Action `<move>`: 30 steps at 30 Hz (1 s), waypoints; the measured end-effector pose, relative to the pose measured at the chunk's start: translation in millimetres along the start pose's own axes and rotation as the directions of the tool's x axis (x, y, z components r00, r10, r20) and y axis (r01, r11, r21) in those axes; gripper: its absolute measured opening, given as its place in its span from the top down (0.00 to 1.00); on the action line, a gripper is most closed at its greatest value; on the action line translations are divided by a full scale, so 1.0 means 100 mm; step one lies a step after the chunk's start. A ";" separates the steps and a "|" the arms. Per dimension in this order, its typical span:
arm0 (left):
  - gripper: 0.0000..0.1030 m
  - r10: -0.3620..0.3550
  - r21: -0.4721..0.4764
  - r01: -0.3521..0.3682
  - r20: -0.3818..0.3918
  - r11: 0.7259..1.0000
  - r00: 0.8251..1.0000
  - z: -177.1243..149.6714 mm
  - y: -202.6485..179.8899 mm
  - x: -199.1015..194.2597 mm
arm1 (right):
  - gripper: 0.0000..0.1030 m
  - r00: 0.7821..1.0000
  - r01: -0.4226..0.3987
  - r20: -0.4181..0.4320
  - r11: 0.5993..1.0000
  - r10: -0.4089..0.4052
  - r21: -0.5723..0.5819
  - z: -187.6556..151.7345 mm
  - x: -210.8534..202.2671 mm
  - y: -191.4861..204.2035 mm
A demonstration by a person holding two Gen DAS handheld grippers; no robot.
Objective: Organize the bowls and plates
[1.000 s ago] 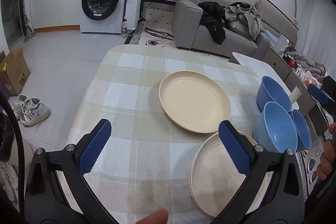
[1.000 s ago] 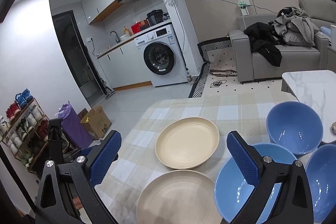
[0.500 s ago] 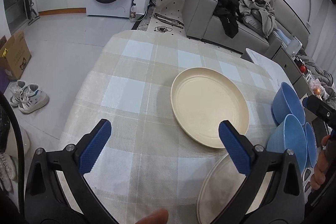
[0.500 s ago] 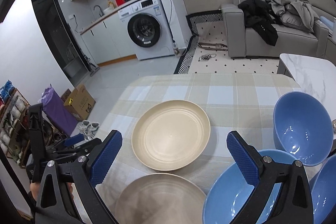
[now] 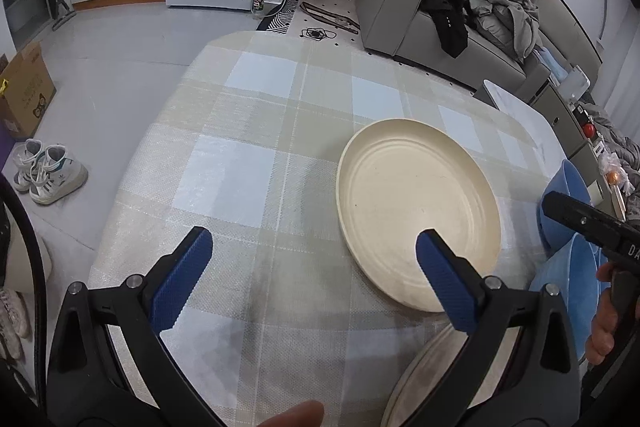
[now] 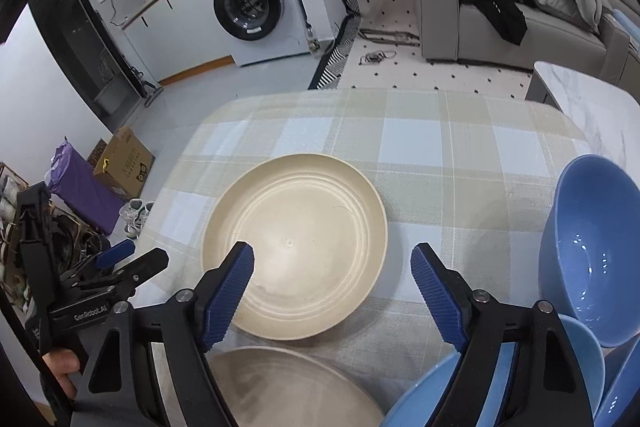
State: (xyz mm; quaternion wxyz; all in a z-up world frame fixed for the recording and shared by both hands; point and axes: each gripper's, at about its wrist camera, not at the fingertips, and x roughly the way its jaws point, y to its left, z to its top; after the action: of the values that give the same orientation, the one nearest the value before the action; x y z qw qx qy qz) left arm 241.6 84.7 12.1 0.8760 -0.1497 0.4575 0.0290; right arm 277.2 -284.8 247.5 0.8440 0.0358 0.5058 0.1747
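checked tablecloth (image 6: 420,131) carries two cream plates and three blue bowls. far plate (image 6: 296,247) lies flat near the middle; near plate (image 6: 288,387) sits just beside it toward the camera, partly hidden by the gripper body. bowls cluster at the right edge — far bowl (image 6: 592,251), a nearer one (image 6: 492,379) under the right finger, a third (image 6: 624,387) cut by the frame.

right gripper (image 6: 332,287) – jaws closing, nothing between the pads, hanging over the far plate's near rim.

left gripper (image 5: 314,279) – jaws spread wide, empty, above bare cloth just left of the far plate (image 5: 416,211).
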 end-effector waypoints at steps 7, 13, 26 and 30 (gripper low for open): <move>0.27 0.001 0.001 -0.001 -0.048 1.000 0.999 0.05 -0.01 0.29 | 0.23 0.996 0.043 -0.076 0.999 -0.040 0.033 0.04 0.32 -0.05; 0.33 -0.016 0.002 0.017 -0.082 1.000 0.997 0.05 -0.05 0.51 | 0.29 0.988 0.077 -0.138 0.994 -0.066 0.076 0.03 0.59 -0.10; 0.53 -0.005 0.015 0.007 -0.129 1.000 0.992 0.09 -0.14 0.89 | 0.36 0.958 0.199 -0.222 0.978 -0.181 0.063 -0.01 0.92 -0.01; 0.73 -0.001 0.048 0.007 -0.128 0.999 0.992 0.10 -0.20 0.92 | 0.45 0.955 0.204 -0.233 0.976 -0.183 0.069 -0.03 0.96 -0.03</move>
State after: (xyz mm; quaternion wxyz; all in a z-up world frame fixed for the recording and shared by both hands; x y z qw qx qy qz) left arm 306.6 60.6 -52.8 0.8484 -0.1311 0.5128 0.0066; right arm 315.9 -256.0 164.5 0.7918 0.0051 0.6067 0.0703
